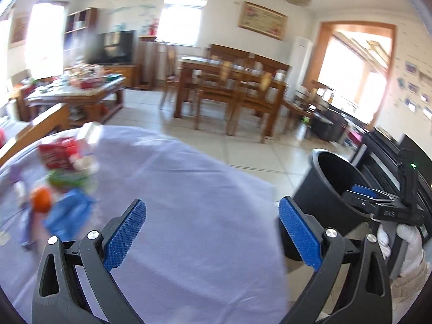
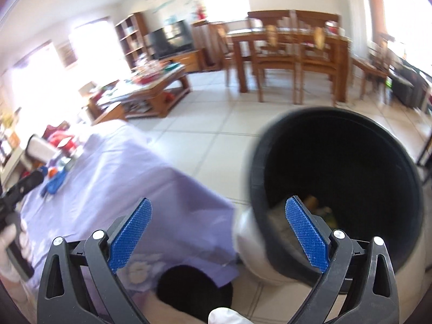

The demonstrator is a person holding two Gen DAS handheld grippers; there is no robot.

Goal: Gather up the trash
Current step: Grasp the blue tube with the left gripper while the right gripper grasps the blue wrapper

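A pile of trash lies at the far left of the lilac tablecloth [image 1: 189,189]: a red packet [image 1: 58,152], a green wrapper [image 1: 67,179], an orange ball-like item [image 1: 41,202] and a blue crumpled wrapper [image 1: 71,214]. My left gripper [image 1: 213,221] is open and empty above the cloth, right of the pile. A black trash bin [image 2: 337,189] stands beside the table's right end, with some trash at its bottom [image 2: 318,210]. My right gripper [image 2: 218,221] is open and empty, at the bin's rim. The bin [image 1: 332,189] and the right gripper [image 1: 383,205] also show in the left wrist view.
A white box [image 1: 90,132] stands behind the pile. Beyond the table are a tiled floor [image 1: 216,135], a cluttered wooden coffee table [image 1: 81,91], a dining table with chairs [image 1: 232,86] and a dark rack [image 1: 391,156] at right. A black round object [image 2: 194,291] lies below the table edge.
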